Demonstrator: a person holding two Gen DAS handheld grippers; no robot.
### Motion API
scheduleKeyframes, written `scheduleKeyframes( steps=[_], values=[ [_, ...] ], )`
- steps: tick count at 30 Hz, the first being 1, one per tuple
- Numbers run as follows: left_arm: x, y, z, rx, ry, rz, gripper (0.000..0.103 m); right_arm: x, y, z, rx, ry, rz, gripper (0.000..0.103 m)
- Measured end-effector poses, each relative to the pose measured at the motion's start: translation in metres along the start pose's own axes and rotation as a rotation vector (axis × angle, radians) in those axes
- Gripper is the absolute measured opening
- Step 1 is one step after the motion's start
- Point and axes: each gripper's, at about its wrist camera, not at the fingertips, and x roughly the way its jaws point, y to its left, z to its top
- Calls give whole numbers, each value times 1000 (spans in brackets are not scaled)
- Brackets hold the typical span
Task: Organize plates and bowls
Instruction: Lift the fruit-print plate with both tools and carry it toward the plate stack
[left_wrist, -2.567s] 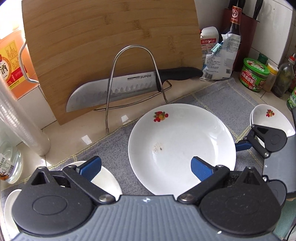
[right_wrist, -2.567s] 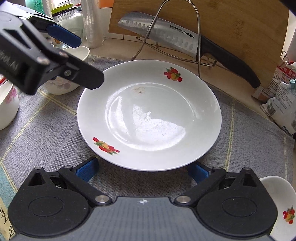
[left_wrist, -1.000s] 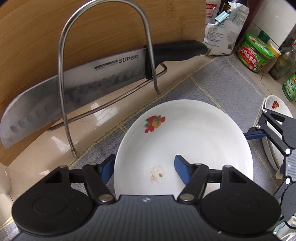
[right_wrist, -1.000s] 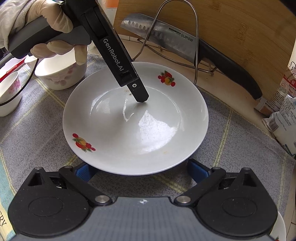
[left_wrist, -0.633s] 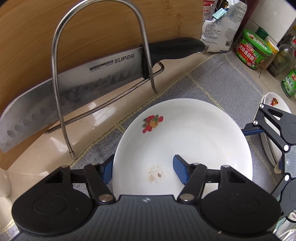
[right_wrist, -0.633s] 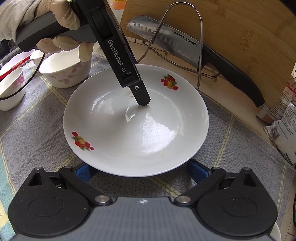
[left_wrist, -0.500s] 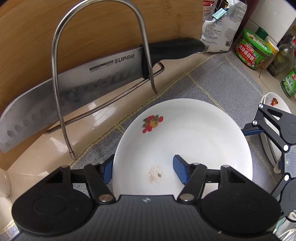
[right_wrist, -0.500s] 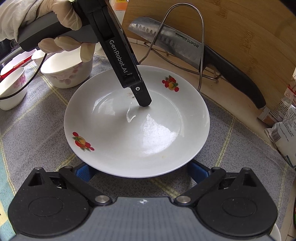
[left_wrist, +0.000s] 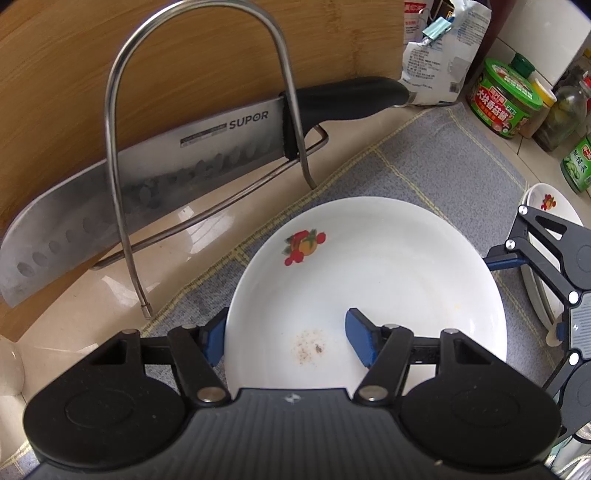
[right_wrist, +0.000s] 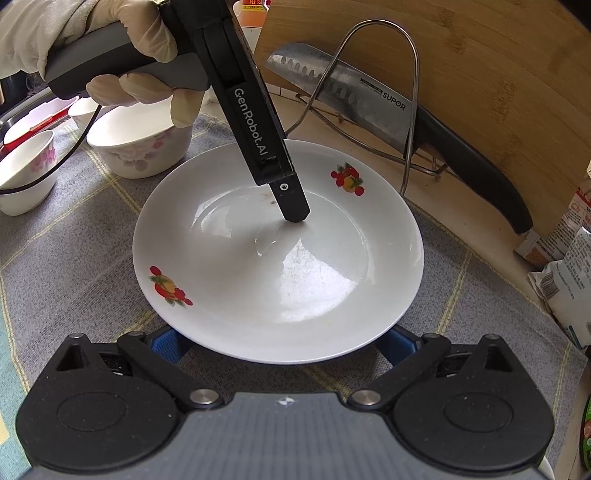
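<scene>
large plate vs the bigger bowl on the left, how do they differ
The large plate is wide and shallow; the bigger bowl is narrower with tall sides. The plate carries red and orange fruit prints, while the bowl has pale pink flowers. The left gripper has its fingers astride the plate's rim, one inside and one outside; nothing grips the bowl. Both are white and sit on the grey mat.
</scene>
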Motion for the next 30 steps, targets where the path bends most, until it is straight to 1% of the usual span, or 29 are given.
scheduleKeyframes(
  steps=[3,8,14,20,27,30],
  values=[
    [-1,2,0,-6,-4,-1,64,-2,-3,1,20,-11,14,103],
    [-3,3,-2,-7,-4,-5,64,-1,-1,1,19,-15,1,103],
    [-7,10,-5,-46,-4,-44,64,-2,0,-1,5,-8,-18,103],
    [-12,10,-8,-55,-9,-50,64,-5,4,-1,-4,-10,-38,103],
    [-17,8,-10,-48,-18,-46,64,-11,5,-3,9,-14,-40,103],
    [-18,7,-11,-41,-20,-40,64,-14,1,-4,24,-22,-28,103]
  ],
)
